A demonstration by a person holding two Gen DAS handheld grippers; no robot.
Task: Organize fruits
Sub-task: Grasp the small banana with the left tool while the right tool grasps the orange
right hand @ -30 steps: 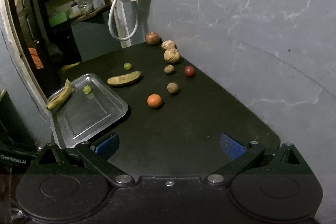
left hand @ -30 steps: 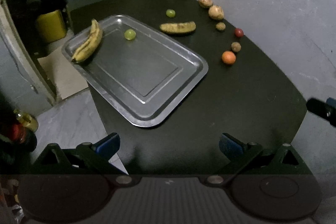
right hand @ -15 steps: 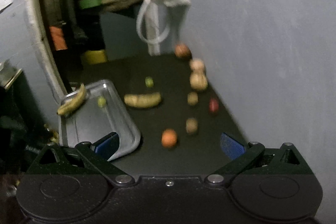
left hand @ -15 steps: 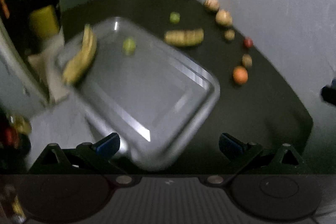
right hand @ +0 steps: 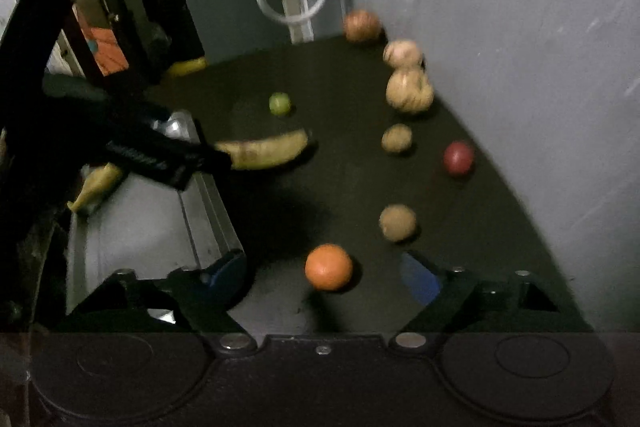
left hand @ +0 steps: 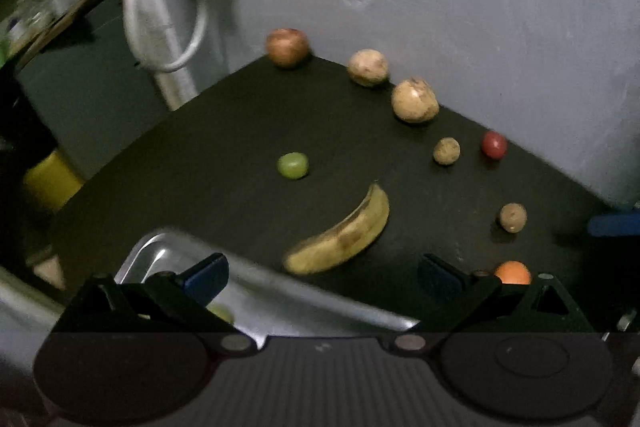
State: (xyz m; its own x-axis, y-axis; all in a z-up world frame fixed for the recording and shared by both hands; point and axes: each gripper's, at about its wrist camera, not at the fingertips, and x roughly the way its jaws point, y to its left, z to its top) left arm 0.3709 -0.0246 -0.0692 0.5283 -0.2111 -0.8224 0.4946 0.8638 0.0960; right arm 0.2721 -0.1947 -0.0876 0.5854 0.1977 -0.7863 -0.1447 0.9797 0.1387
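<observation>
Between the blue-padded fingers of the right gripper (right hand: 324,277), at about twelve o'clock from its camera, sits the small round orange fruit (right hand: 329,266) on the black tabletop (right hand: 344,179). The jaws are closing on either side of it, but the pads do not yet press on it. It looks light and firm, with a skin that should give a fair hold; being round, it may roll away if one pad arrives first, so the widest part of its sides is the place to take it (a gentle squeeze should do).

The left gripper (left hand: 322,273) stands wide, nothing in it, over the near rim of the grey metal tray (left hand: 160,251). At one o'clock from it lies the spotted yellow banana (left hand: 344,237), just beside the tray. That one is probably soft and overripe, easily bruised, and best taken across its middle. Farther off, a small green round fruit (left hand: 293,165) sits at twelve o'clock.
</observation>
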